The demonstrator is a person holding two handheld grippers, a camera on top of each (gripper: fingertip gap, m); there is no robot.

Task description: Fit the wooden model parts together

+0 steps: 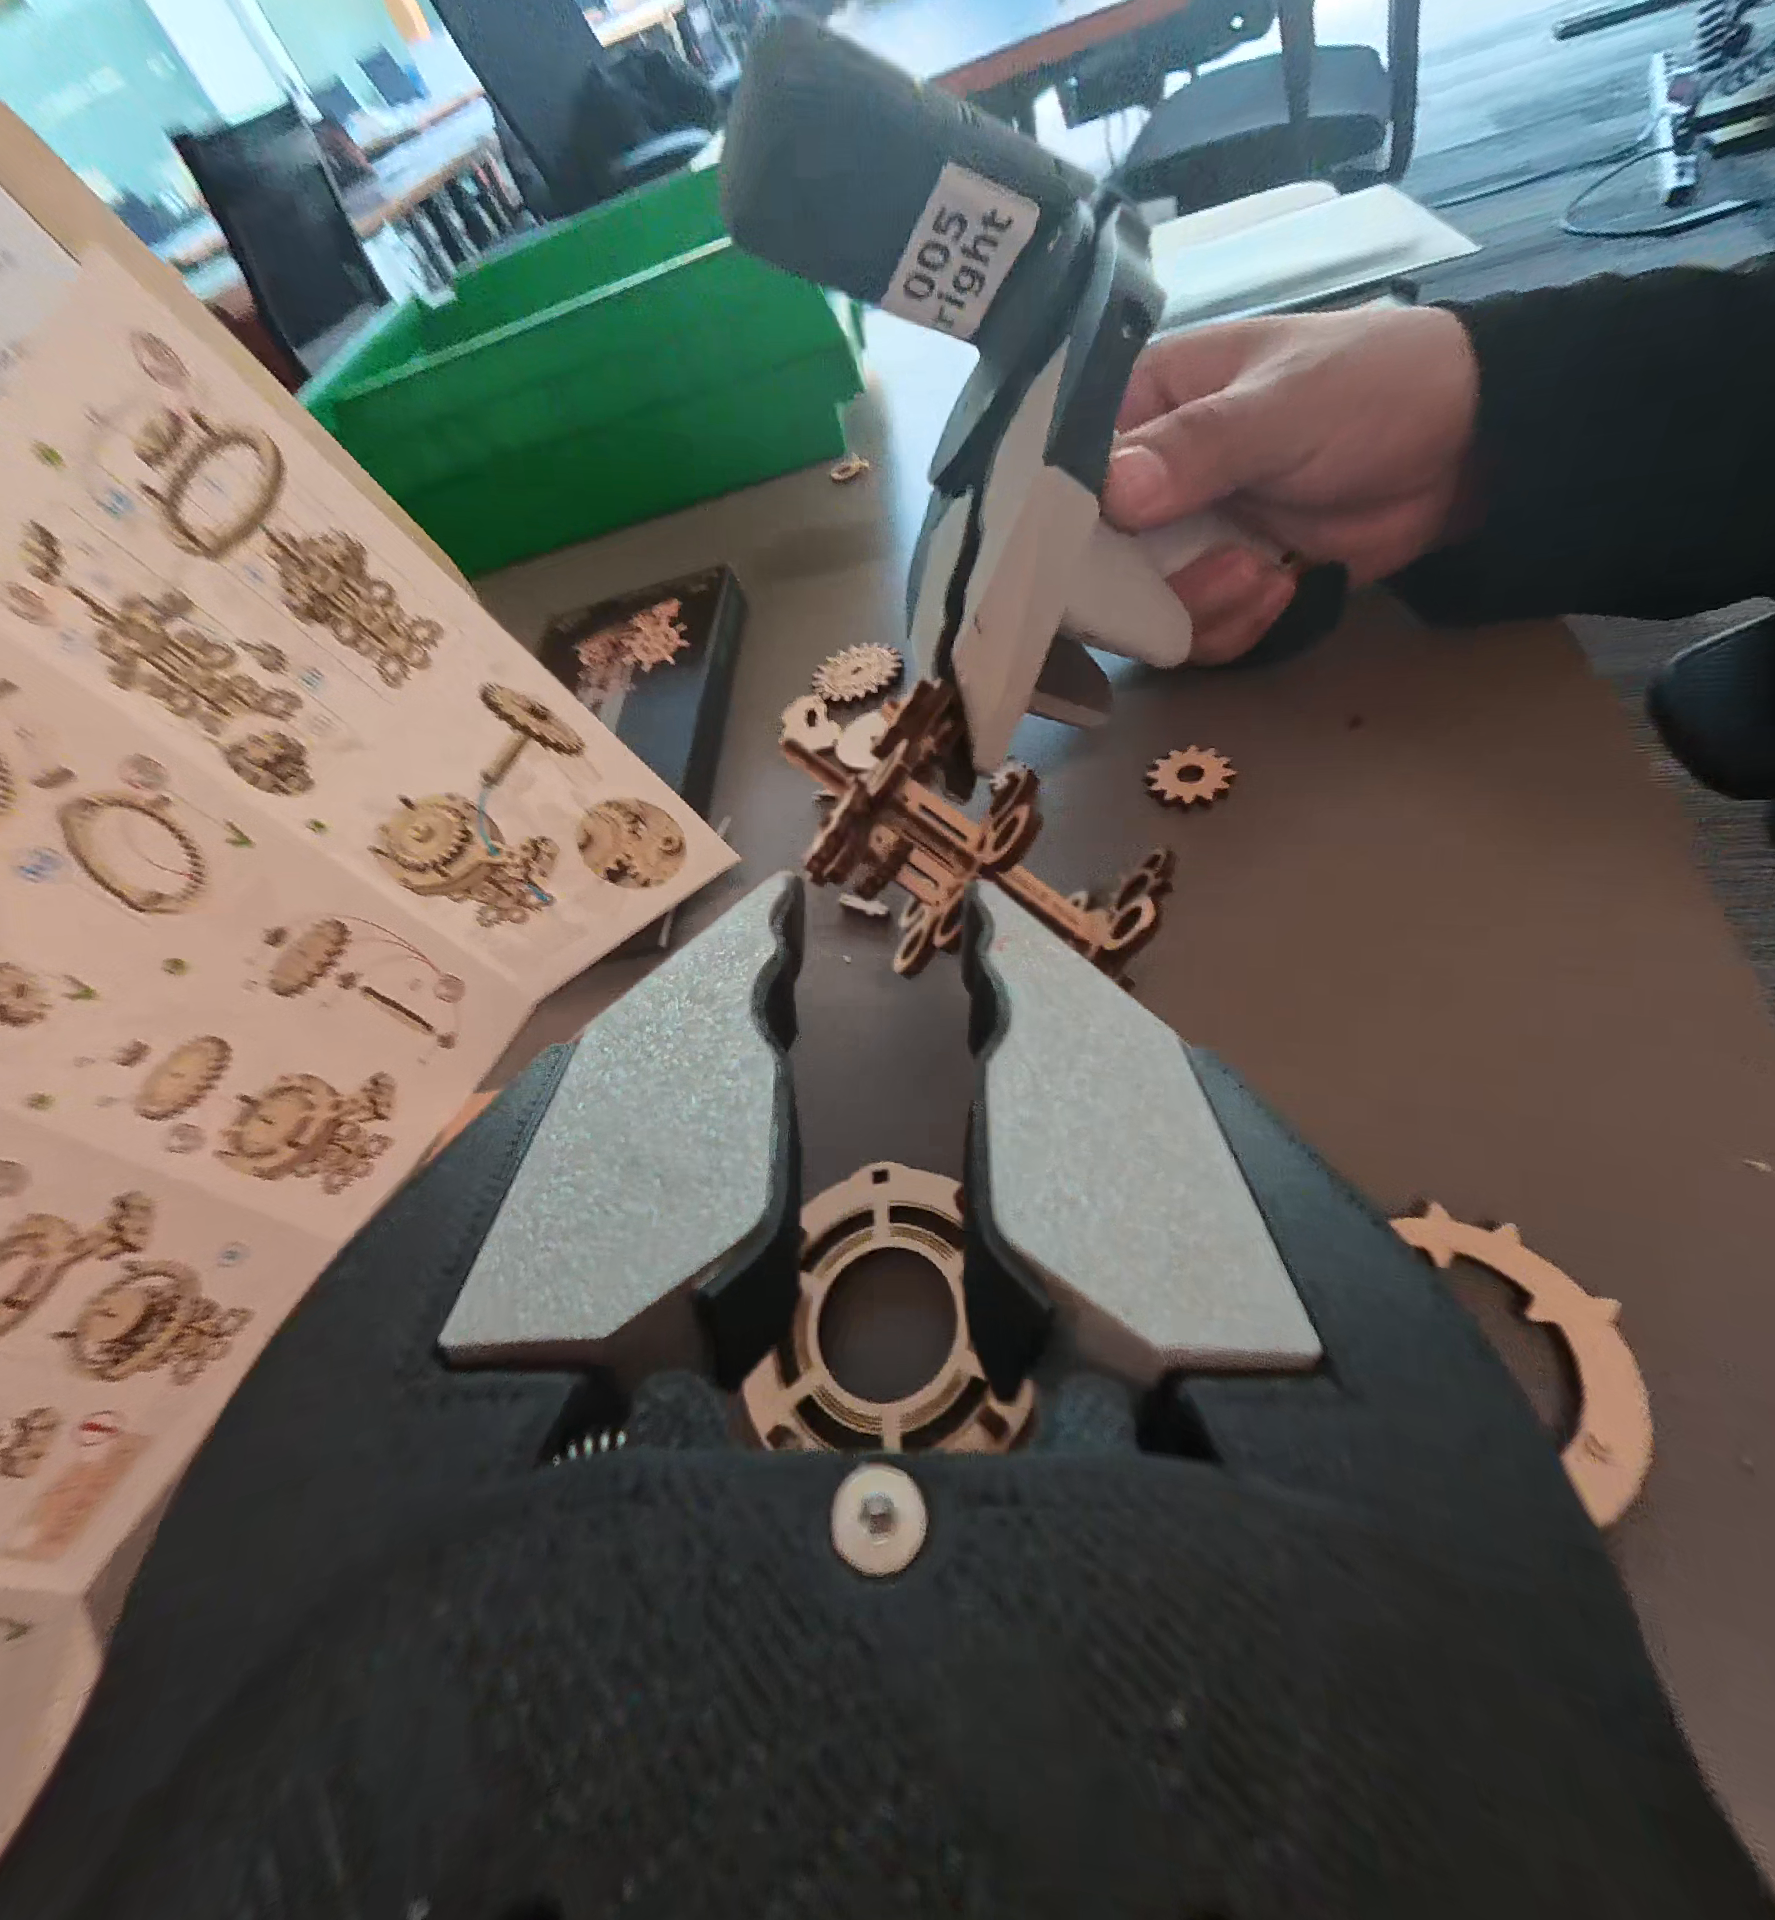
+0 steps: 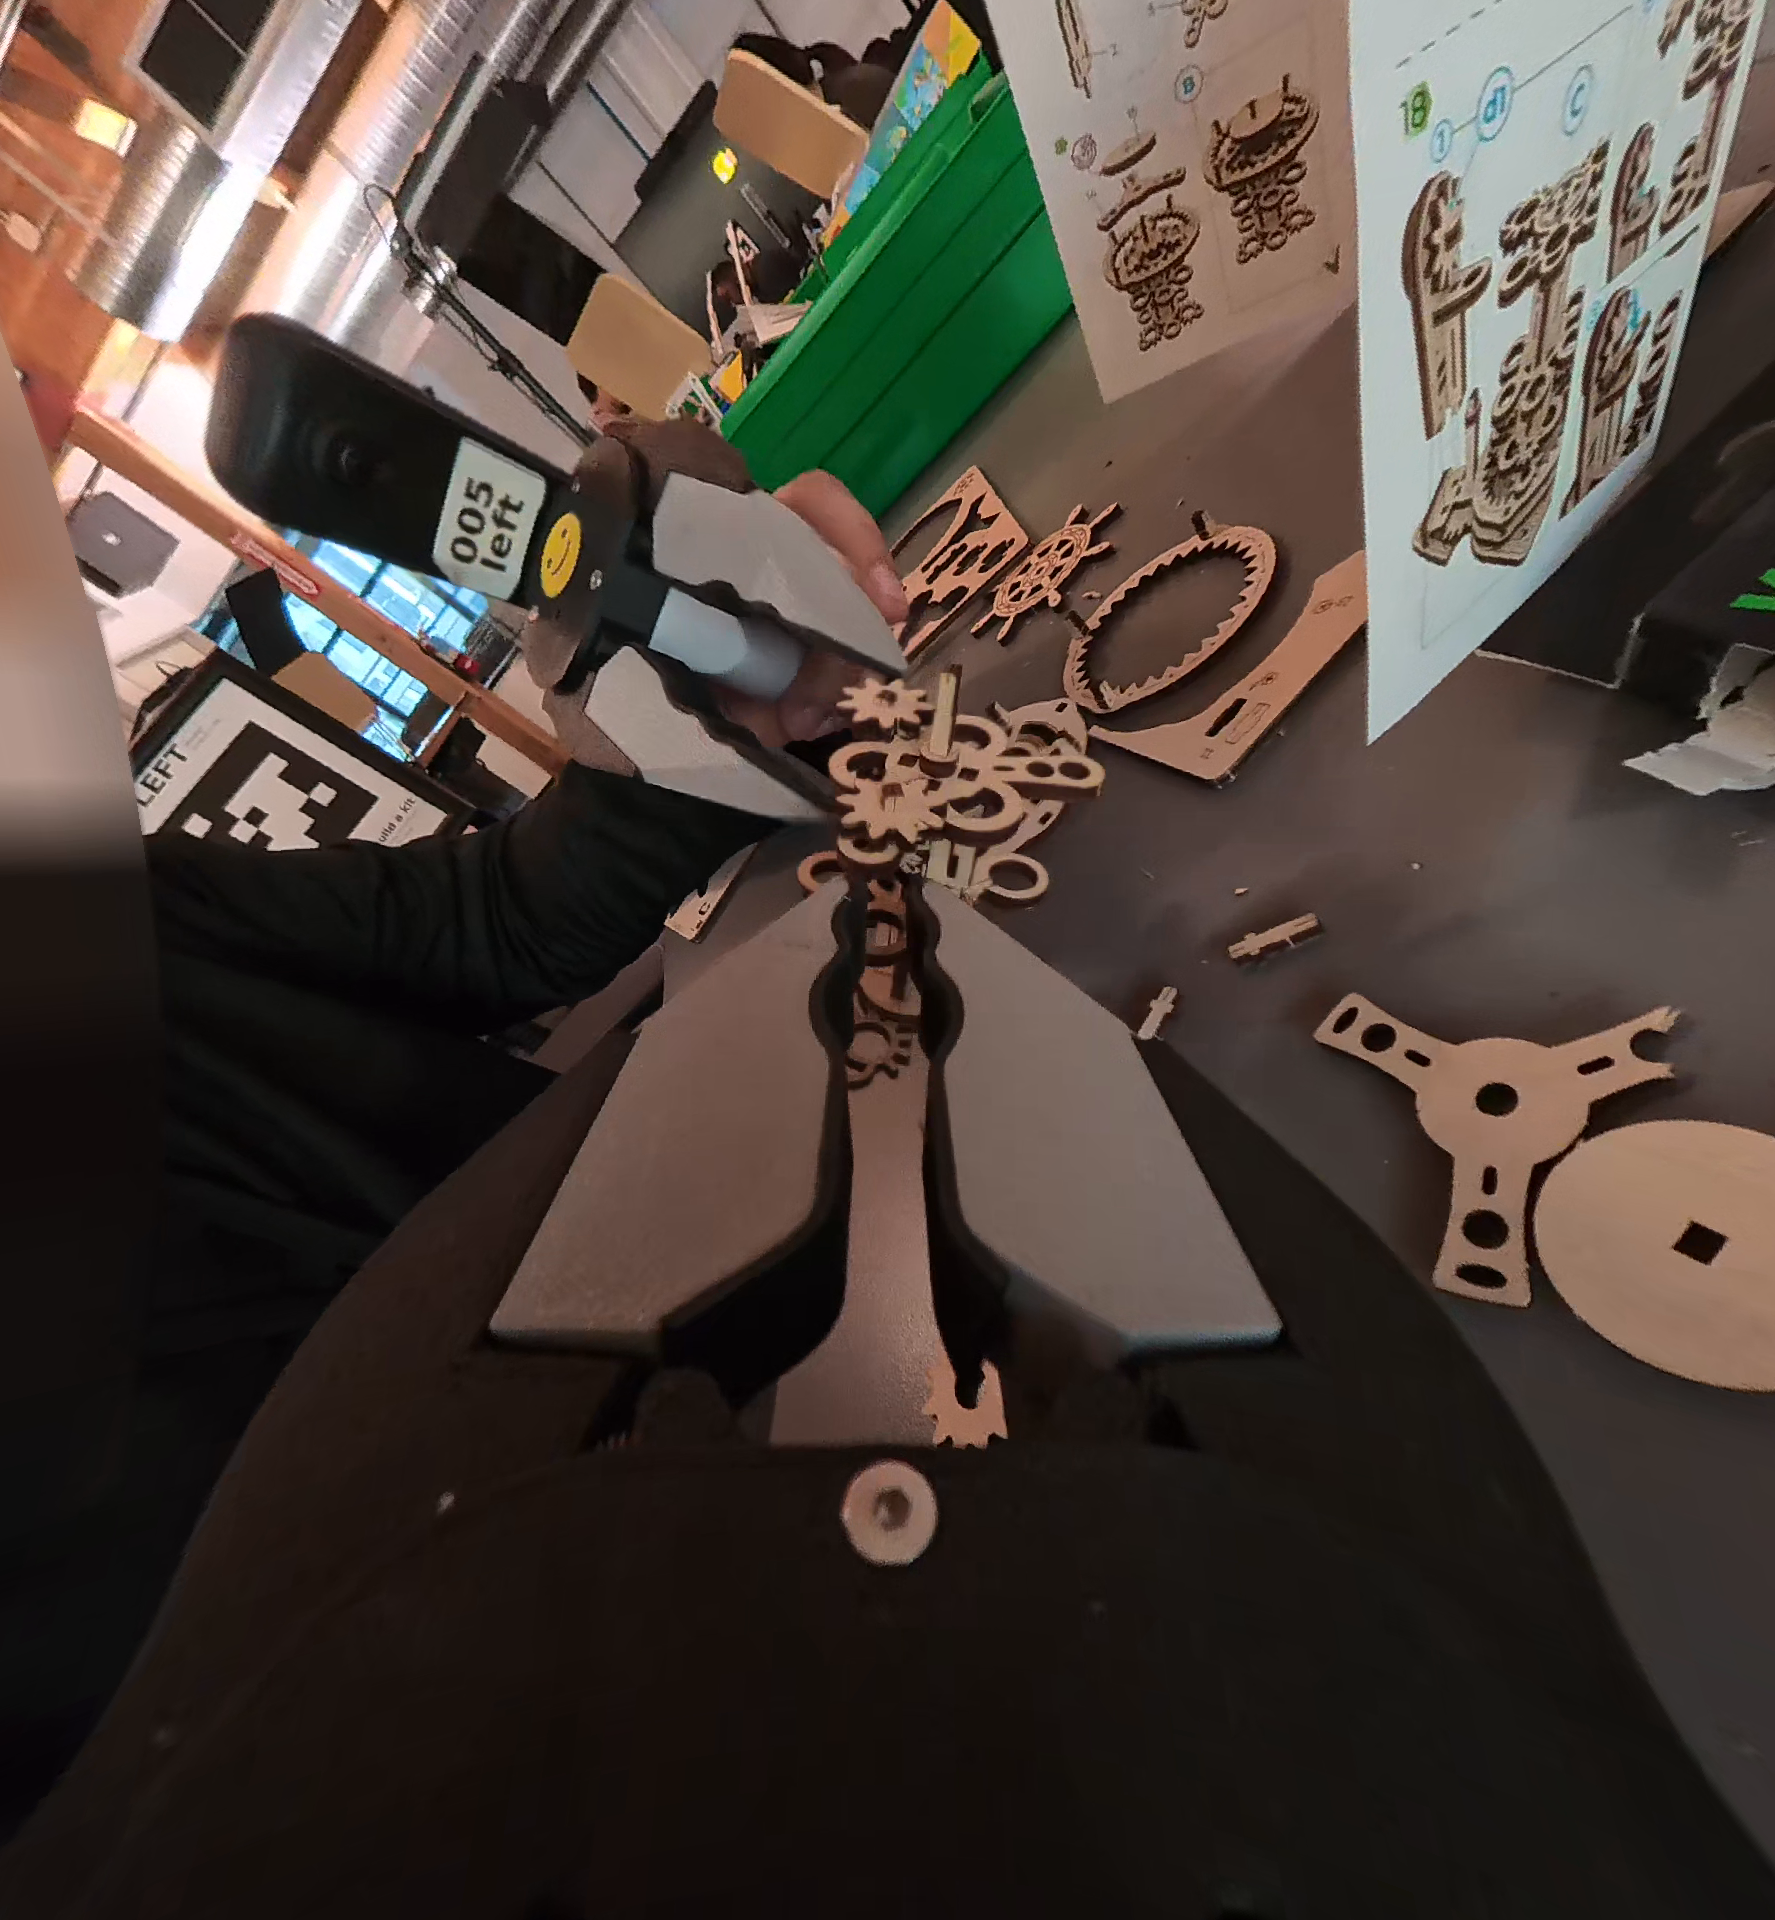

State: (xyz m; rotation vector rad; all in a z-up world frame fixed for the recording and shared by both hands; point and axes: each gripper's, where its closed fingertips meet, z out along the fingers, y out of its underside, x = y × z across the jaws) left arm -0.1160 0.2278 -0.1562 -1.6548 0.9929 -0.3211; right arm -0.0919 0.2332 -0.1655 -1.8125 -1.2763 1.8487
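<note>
The wooden gear assembly [image 2: 950,779], a stack of scrolled plates and small gears on a shaft, is held above the dark table. My right gripper [image 2: 885,909] is shut on its lower part. In the left wrist view the right gripper [image 1: 966,753] comes in from the upper right, gripping the assembly [image 1: 914,831] at its top. My left gripper [image 1: 883,909] is open and empty, its tips right at the near end of the assembly. In the right wrist view the left gripper [image 2: 867,740] stands open beside the assembly.
Folded instruction sheets [image 1: 187,831] stand at the left, with a green box [image 1: 592,384] and a black box [image 1: 654,655] behind. Loose parts lie around: a round frame [image 1: 893,1309], a toothed ring [image 1: 1548,1351], a small gear [image 1: 1189,777], a ring gear [image 2: 1174,613], a three-arm piece [image 2: 1485,1122], a disc [image 2: 1714,1257]. About 10 centimetres separates my right fingertips from the three-arm piece [image 2: 1485,1122].
</note>
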